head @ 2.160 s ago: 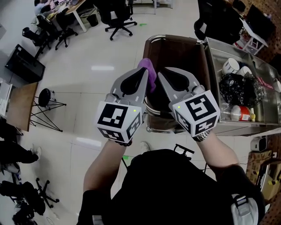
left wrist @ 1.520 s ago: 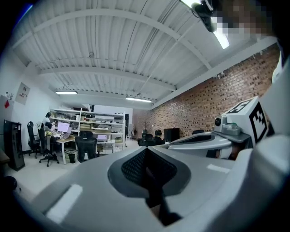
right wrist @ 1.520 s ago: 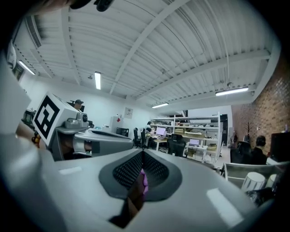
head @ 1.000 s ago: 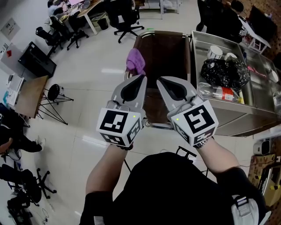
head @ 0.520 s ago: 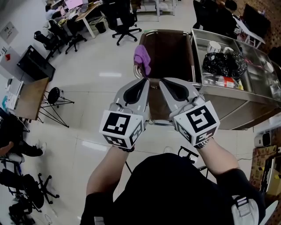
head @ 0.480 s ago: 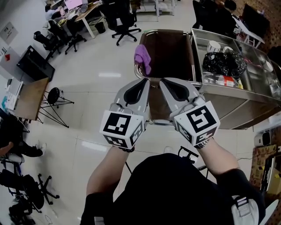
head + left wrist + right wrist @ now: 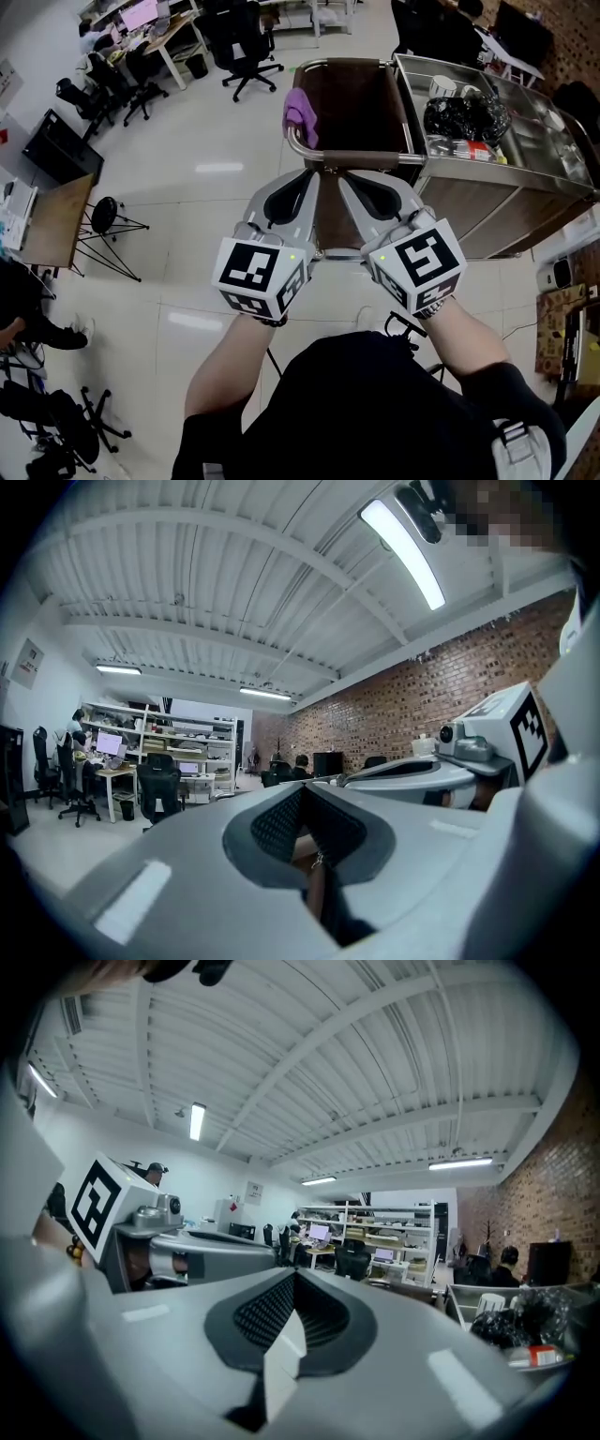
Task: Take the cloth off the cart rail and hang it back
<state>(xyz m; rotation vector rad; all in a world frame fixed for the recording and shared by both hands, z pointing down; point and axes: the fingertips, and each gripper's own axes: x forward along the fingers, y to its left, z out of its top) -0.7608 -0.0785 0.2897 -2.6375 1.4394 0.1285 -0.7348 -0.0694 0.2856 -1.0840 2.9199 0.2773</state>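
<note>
Head view: purple cloth point(image 7: 302, 117) draped over the cart's point(image 7: 375, 156) left rail near its front corner, seemingly held by its own weight; left gripper point(image 7: 310, 176) and right gripper point(image 7: 343, 180) level, short of it. Left gripper view: jaws together, empty. Right gripper view: likewise.

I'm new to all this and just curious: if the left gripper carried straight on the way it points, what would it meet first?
Probably the cart's near rail, with the purple cloth draped just beyond it. Height is hard to judge from above, so the left gripper might pass over both.
</note>
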